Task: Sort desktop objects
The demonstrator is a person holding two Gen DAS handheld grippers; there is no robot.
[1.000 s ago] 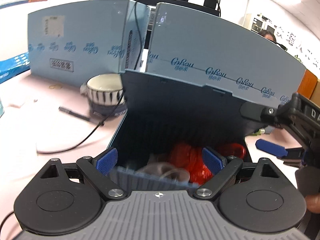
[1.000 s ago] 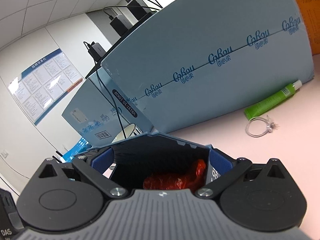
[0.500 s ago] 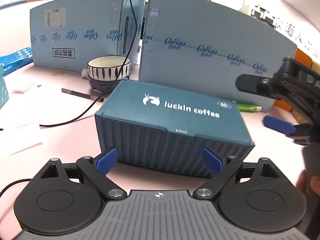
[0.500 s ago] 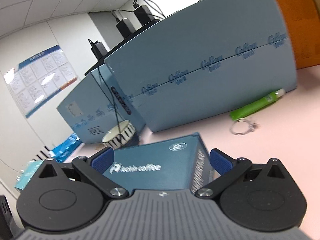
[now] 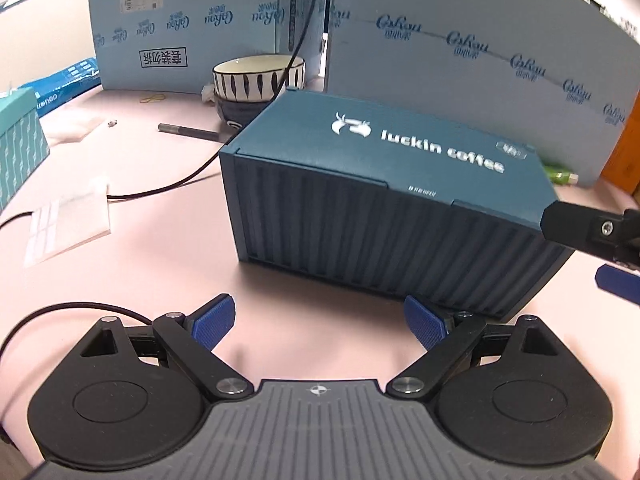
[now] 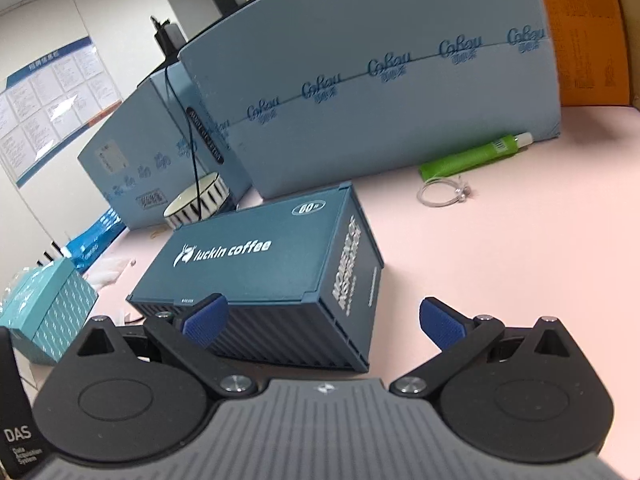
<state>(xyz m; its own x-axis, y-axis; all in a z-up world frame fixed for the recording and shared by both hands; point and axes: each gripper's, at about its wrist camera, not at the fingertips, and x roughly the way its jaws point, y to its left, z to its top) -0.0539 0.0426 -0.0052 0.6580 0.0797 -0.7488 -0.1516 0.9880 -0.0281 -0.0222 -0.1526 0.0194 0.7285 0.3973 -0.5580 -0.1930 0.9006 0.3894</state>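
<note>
Pink desk (image 5: 168, 248) — closed blue box (image 5: 384, 184), pen (image 5: 188, 131), green tube (image 6: 472, 157), bowl (image 5: 258, 80).

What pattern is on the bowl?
The bowl is white with dark vertical stripes around its outside. It shows best in the left wrist view.

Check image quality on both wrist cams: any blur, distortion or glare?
Left wrist view: strong fisheye bending of the pale blue cartons; the luckin coffee box lettering is slightly smeared, soft shadow under the box. Right wrist view: tilted horizon, dark vignette in the corners, mild glare on the wall poster, box text readable.
</note>
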